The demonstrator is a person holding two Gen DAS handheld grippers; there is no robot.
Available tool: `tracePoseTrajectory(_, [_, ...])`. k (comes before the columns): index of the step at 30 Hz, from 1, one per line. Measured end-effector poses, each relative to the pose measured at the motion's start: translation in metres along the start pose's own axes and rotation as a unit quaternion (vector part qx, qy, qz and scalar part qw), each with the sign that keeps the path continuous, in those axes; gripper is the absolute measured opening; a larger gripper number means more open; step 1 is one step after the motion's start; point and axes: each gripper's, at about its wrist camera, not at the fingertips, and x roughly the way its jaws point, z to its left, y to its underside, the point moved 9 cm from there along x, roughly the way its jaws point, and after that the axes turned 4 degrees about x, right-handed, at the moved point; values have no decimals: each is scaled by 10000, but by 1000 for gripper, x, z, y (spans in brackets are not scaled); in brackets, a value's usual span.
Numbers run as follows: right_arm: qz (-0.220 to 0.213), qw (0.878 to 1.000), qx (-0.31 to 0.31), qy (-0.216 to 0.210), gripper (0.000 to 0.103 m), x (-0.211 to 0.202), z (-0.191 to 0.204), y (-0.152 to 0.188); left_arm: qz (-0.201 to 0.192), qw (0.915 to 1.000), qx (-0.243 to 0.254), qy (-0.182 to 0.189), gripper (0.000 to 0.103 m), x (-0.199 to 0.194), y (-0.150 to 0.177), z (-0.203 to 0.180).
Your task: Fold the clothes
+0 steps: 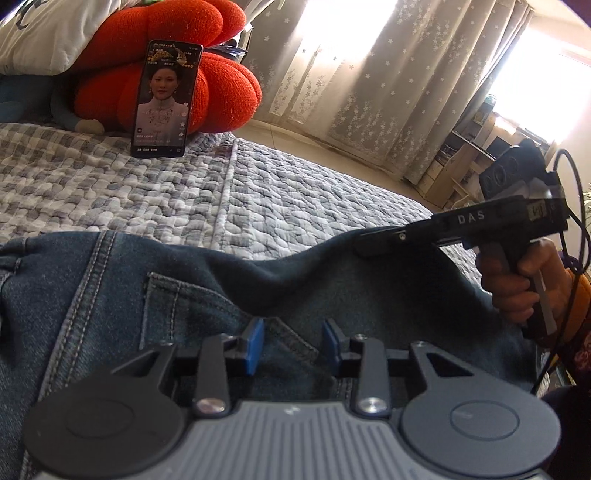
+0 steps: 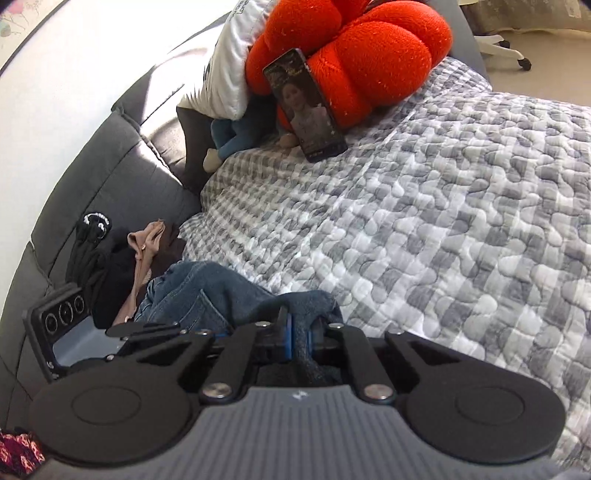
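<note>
Jeans [image 1: 110,295] pinched by right gripper [image 2: 299,338] – left gripper [image 1: 293,343] fingers apart, empty; legs hidden.

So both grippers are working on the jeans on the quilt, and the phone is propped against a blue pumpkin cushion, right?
Not quite: the pumpkin cushion behind the phone is red-orange, not blue, as the left wrist view shows. The rest holds: the right gripper pinches the jeans, and the left gripper hovers open over them on the quilt.

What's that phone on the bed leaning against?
The phone stands propped against a red pumpkin-shaped cushion, on the quilted bedspread. A white pillow lies beside the cushion. The phone hides the cushion's middle.
</note>
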Motion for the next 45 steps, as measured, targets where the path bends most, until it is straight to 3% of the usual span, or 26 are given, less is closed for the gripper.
tracePoseTrajectory(4, [131, 9999, 50, 68, 11, 2, -12, 1, 21, 9999, 111, 14, 36, -8, 4, 1])
tracePoseTrajectory(6, [-113, 9992, 32, 381, 11, -12, -21, -7, 44, 9999, 103, -32, 36, -15, 4, 3])
tracePoseTrajectory(9, [-518, 9959, -1, 740, 20, -40, -27, -15, -88, 9995, 75, -292, 38, -26, -3, 12])
tracePoseTrajectory(13, [-746, 9909, -757, 825, 25, -59, 7, -5, -500, 9967, 103, -633, 39, -42, -19, 23])
tracePoseTrajectory(15, [-717, 9851, -1326, 823, 38, -53, 31, 6, -593, 9946, 111, -841, 39, -43, -24, 29])
tracePoseTrajectory(16, [-677, 9807, -1629, 844, 43, -47, 41, 13, -620, 9935, 108, -953, 39, -42, -26, 33])
tracePoseTrajectory(19, [-462, 9627, -2483, 966, 44, -23, 63, 36, -555, 9889, 171, -1369, 39, -36, -23, 45])
tracePoseTrajectory(22, [-131, 9409, -3159, 1217, 45, 5, 68, 59, -385, 9822, 425, -1789, 25, -27, -11, 57])
tracePoseTrajectory(25, [236, 9157, -3646, 1672, 52, 16, 46, 80, -402, 9823, 385, -1789, 22, -28, -4, 64])
tracePoseTrajectory(26, [184, 9157, -3650, 1671, 58, 10, 38, 83, -417, 9829, 343, -1762, 22, -29, -3, 65])
tracePoseTrajectory(29, [452, 9316, -3200, 1666, 61, -17, 12, 90, -373, 9828, 282, -1789, 21, -31, -3, 61])
tracePoseTrajectory(35, [635, 9311, -2863, 2168, 61, -92, -27, 127, -285, 9823, 159, -1844, 21, -36, -5, 54])
tracePoseTrajectory(37, [611, 9334, -2696, 2286, 61, -113, -39, 136, -255, 9821, 118, -1862, 24, -37, -5, 52])
tracePoseTrajectory(39, [590, 9352, -2576, 2358, 61, -131, -49, 146, -230, 9821, 94, -1865, 33, -39, -6, 48])
tracePoseTrajectory(45, [307, 9401, -2206, 2583, 61, -180, -65, 158, -269, 9873, 443, -1502, 40, -37, -22, 2])
